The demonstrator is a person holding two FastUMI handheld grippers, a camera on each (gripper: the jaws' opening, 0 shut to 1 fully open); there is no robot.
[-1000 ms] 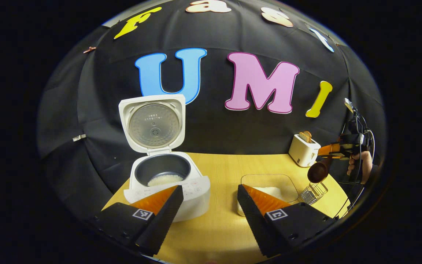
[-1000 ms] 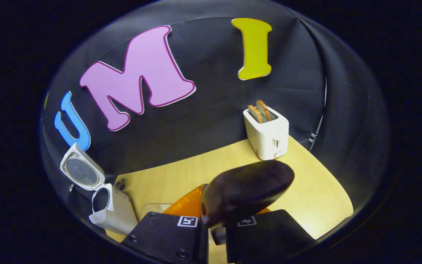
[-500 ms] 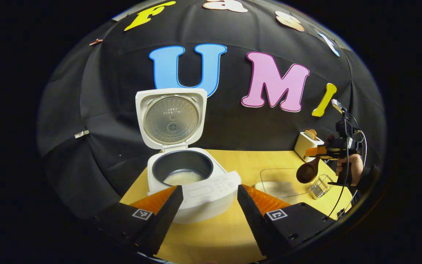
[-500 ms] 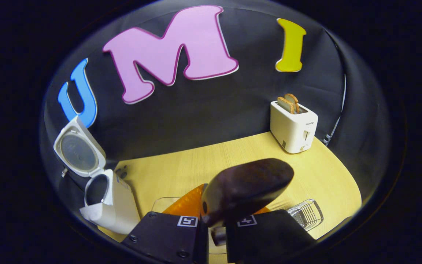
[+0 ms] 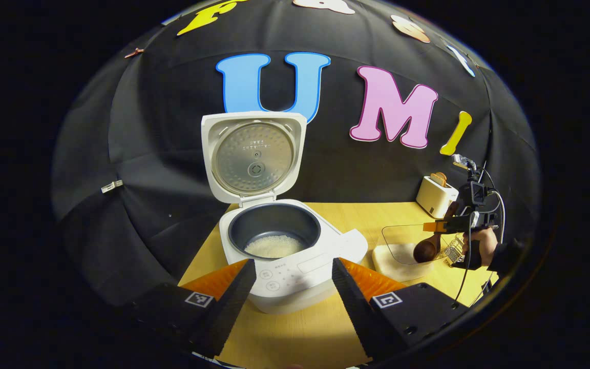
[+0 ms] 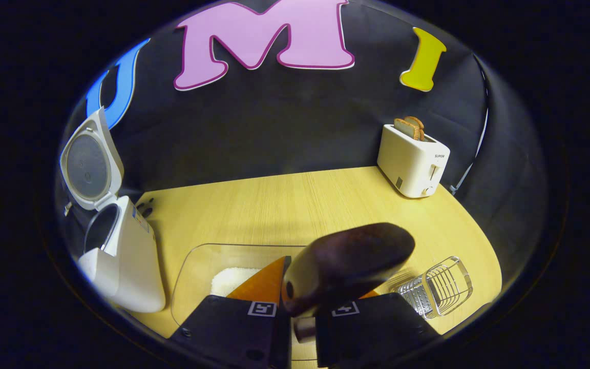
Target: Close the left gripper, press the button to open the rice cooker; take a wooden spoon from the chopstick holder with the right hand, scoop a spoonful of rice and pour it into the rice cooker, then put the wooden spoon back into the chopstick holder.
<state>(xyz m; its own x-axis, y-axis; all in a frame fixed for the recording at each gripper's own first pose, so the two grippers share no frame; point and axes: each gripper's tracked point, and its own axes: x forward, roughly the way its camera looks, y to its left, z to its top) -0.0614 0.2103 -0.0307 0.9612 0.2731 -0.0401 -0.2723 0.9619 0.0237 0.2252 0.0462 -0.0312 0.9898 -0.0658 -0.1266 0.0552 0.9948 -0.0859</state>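
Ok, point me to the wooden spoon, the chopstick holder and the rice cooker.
wooden spoon point(image 6: 349, 256), right gripper view, back of bowl.
chopstick holder point(image 6: 436, 287), right gripper view, wire side.
rice cooker point(image 5: 302, 269), left gripper view, front control panel.

strong fisheye bend at edges, dim dark booth, overhead light bright on table point(image 6: 295, 205), soft shadows, wooden spoon point(image 6: 349, 266) bowl close and blurred.

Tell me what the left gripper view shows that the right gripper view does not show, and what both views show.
The left gripper view alone shows the rice in the open rice cooker, and the hand holding the right gripper. The right gripper view alone shows the wooden spoon up close, clamped between that gripper's fingers. Both show the cooker's raised lid, the toaster, the clear rice container and the wire chopstick holder.
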